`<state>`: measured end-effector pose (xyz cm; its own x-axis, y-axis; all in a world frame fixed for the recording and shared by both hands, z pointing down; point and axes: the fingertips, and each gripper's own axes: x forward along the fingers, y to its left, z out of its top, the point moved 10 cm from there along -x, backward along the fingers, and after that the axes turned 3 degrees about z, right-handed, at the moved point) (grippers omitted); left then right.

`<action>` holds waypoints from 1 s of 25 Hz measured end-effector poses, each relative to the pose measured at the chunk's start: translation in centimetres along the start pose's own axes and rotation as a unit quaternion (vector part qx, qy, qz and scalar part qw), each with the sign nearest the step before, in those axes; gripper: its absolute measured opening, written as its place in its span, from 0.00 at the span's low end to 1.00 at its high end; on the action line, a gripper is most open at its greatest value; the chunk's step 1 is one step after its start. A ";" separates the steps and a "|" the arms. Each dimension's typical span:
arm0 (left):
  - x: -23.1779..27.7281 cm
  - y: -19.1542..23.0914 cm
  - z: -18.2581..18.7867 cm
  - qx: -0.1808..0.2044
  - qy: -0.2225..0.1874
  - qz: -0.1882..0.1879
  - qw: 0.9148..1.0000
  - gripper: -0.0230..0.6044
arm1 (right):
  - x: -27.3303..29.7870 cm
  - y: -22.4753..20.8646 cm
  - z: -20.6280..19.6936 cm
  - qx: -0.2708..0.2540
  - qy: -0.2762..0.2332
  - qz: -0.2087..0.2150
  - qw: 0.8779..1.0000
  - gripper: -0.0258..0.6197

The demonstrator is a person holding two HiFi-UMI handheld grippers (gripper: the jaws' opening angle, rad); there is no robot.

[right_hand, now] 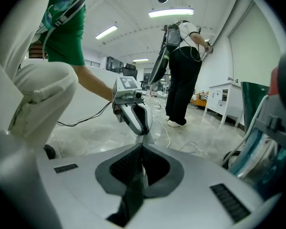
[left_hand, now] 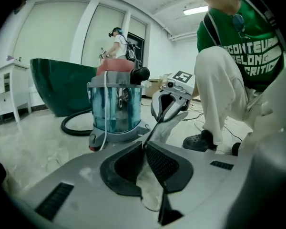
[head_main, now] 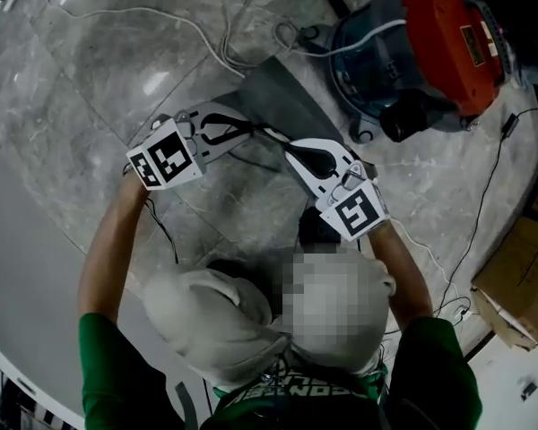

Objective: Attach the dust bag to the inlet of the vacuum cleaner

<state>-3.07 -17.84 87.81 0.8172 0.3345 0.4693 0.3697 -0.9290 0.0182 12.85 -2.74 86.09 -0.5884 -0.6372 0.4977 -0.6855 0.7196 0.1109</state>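
The left gripper [head_main: 254, 133] and the right gripper [head_main: 289, 150] face each other tip to tip above the marble floor [head_main: 90, 88], the left at 9 o'clock and the right at 3 o'clock of the pair. Both grippers are fully closed, each pinching 1 edge of the dust bag [head_main: 282, 97]. The bag is a dark grey sheet that extends from the 2 gripper tips toward 12 o'clock in the head view. The vacuum cleaner [head_main: 430, 43], with a red top and a clear blue barrel, stands on the floor at 2 o'clock, apart from the bag. A cardboard box [head_main: 520, 276] lies at 4 o'clock.
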 end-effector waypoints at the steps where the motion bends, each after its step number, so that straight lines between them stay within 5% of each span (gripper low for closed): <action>1: 0.2 0.4 0.7 0.008 0.007 -0.010 1.000 0.05 | -0.5 -0.4 0.4 0.002 0.001 -0.003 1.000 0.06; 10: 0.9 2.1 6.5 0.048 0.066 -0.080 0.993 0.05 | -4.4 -1.4 3.5 0.012 0.006 -0.029 0.999 0.06; 18: 1.9 1.9 12.1 0.100 0.080 -0.102 0.987 0.06 | -8.9 -1.7 5.2 0.051 -0.014 -0.070 0.996 0.06; 25: 3.3 2.2 16.6 0.108 0.064 -0.101 0.987 0.06 | -12.5 -2.5 5.8 0.065 -0.030 -0.126 0.989 0.06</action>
<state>7.79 -16.16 74.79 0.6603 0.4736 0.5829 0.6156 -0.7858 -0.0589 19.39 1.80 74.59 -0.4141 -0.8095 0.4162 -0.8604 0.4973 0.1113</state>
